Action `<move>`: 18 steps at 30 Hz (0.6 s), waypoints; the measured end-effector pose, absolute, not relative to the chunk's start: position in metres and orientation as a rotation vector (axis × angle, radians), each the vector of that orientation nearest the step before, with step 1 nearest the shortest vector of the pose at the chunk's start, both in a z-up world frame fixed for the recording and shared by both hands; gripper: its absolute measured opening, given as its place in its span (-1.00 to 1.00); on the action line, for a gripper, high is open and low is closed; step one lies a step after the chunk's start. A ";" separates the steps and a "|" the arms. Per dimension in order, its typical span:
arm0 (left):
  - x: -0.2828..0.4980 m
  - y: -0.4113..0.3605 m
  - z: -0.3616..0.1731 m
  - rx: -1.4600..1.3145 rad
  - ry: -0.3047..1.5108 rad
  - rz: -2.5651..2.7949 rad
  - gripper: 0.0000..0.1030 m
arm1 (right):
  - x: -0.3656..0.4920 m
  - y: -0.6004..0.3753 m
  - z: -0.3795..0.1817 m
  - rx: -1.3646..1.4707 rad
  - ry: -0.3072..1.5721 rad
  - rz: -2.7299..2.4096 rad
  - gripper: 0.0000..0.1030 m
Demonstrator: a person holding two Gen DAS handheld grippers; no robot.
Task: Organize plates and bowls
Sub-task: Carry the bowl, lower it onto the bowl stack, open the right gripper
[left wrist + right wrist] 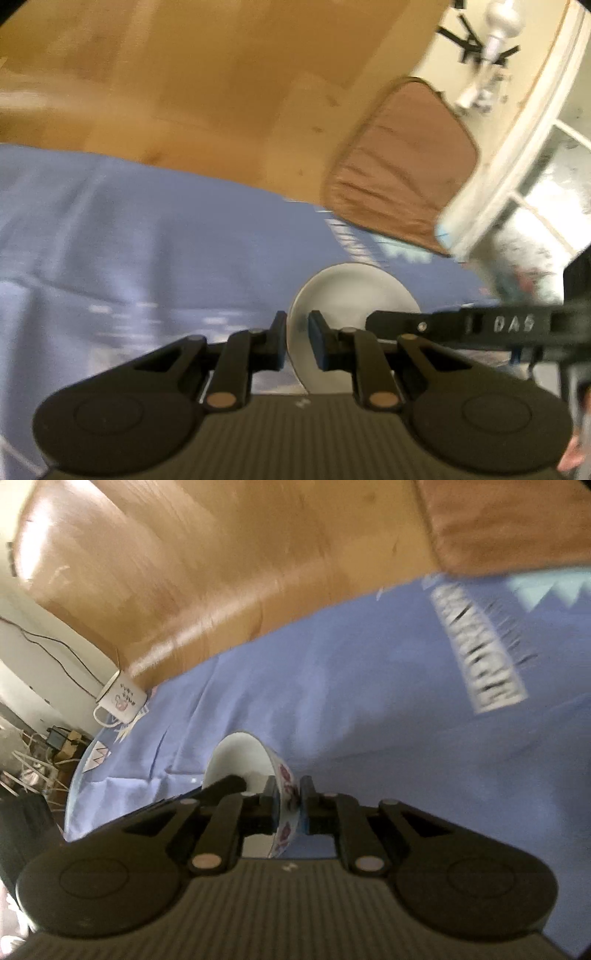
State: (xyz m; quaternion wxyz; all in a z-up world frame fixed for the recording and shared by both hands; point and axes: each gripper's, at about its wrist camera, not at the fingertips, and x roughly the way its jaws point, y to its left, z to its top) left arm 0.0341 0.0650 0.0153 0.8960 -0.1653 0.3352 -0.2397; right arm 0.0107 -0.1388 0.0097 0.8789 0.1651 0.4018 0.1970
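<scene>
In the left wrist view my left gripper is shut on the rim of a white plate, held tilted on edge above the blue cloth. The other gripper's black finger reaches in from the right over the plate. In the right wrist view my right gripper is shut on the wall of a white bowl with purple flower print, held tilted above the blue cloth. The left gripper's finger tip pokes into the bowl's mouth from the left.
A brown cushion lies at the cloth's far right edge on the wooden floor. A white mug with a pink print stands at the cloth's far left corner. Wires and clutter lie past the left edge.
</scene>
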 end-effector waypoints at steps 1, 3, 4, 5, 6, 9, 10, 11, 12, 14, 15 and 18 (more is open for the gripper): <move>0.034 0.050 0.020 -0.345 0.693 -0.519 -0.73 | 0.004 -0.149 0.013 0.331 0.807 0.395 -0.75; 0.034 0.019 0.027 -0.330 0.693 -0.565 -0.73 | -0.011 -0.170 0.020 0.305 0.742 0.346 -0.76; 0.034 -0.001 0.031 -0.315 0.694 -0.592 -0.73 | -0.016 -0.181 0.022 0.293 0.712 0.317 -0.75; 0.033 -0.016 0.034 -0.302 0.695 -0.612 -0.73 | -0.022 -0.195 0.026 0.281 0.679 0.285 -0.75; 0.034 -0.035 0.037 -0.284 0.698 -0.638 -0.73 | -0.027 -0.209 0.030 0.269 0.648 0.251 -0.75; 0.036 -0.078 0.038 -0.246 0.723 -0.690 -0.73 | -0.039 -0.250 0.035 0.250 0.583 0.165 -0.75; 0.035 -0.089 0.036 -0.237 0.733 -0.704 -0.73 | -0.042 -0.260 0.035 0.247 0.570 0.140 -0.75; 0.036 -0.102 0.035 -0.224 0.744 -0.715 -0.73 | -0.043 -0.268 0.034 0.243 0.558 0.115 -0.75; 0.035 -0.111 0.034 -0.209 0.751 -0.719 -0.73 | -0.044 -0.277 0.032 0.238 0.548 0.090 -0.75; 0.035 -0.130 0.032 -0.170 0.755 -0.712 -0.70 | -0.042 -0.288 0.026 0.230 0.541 0.055 -0.75; 0.034 -0.138 0.032 -0.152 0.755 -0.707 -0.64 | -0.041 -0.292 0.022 0.227 0.544 0.045 -0.75; 0.033 -0.146 0.031 -0.125 0.744 -0.680 -0.50 | -0.034 -0.296 0.011 0.223 0.543 0.021 -0.65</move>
